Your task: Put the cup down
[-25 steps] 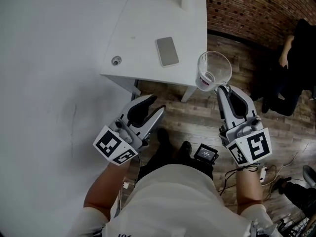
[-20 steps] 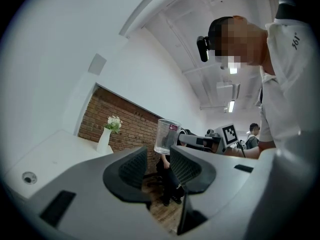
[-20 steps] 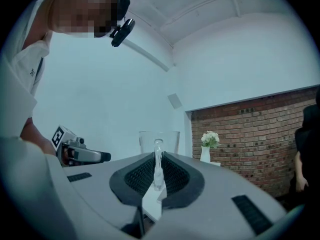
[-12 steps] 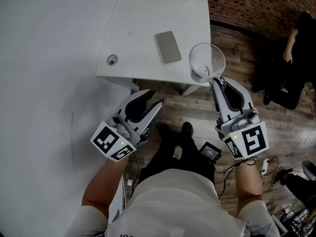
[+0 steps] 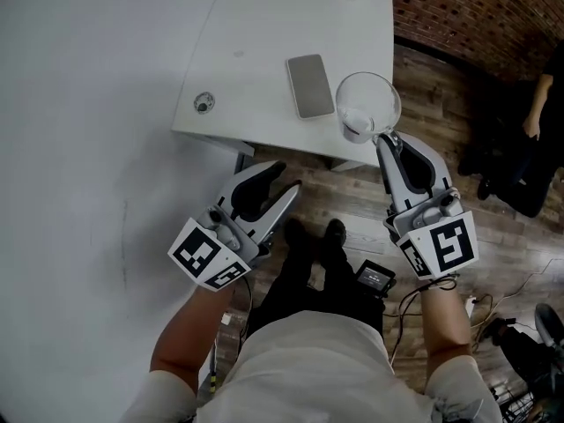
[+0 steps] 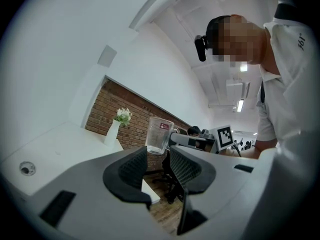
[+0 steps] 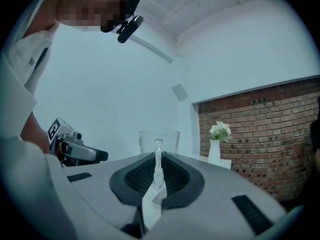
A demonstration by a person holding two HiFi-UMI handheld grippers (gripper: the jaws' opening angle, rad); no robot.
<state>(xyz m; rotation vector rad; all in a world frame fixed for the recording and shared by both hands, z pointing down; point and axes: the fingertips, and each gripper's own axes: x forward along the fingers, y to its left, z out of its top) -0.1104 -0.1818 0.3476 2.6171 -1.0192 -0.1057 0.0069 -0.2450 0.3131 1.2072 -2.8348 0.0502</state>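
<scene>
A clear glass cup [image 5: 367, 106] with a handle hangs over the near right corner of the white table [image 5: 256, 69]. My right gripper [image 5: 385, 139] is shut on the cup's handle, and the thin glass handle [image 7: 158, 161] shows pinched between its pads. The cup's body [image 7: 159, 140] rises just past the jaws. From the left gripper view the cup [image 6: 159, 135] hangs upright off the right gripper's tip. My left gripper [image 5: 284, 181] stands open and empty below the table's front edge, over the wooden floor.
A phone [image 5: 310, 85] lies on the table just left of the cup. A small round fitting [image 5: 204, 103] sits near the table's left corner. A white vase with flowers [image 7: 216, 146] stands at the far edge. A person in black [image 5: 538, 122] is at the right, by the brick wall.
The right gripper has carried the cup from beside the table's corner to above its near right edge, close to the phone. The left gripper has hardly moved.
</scene>
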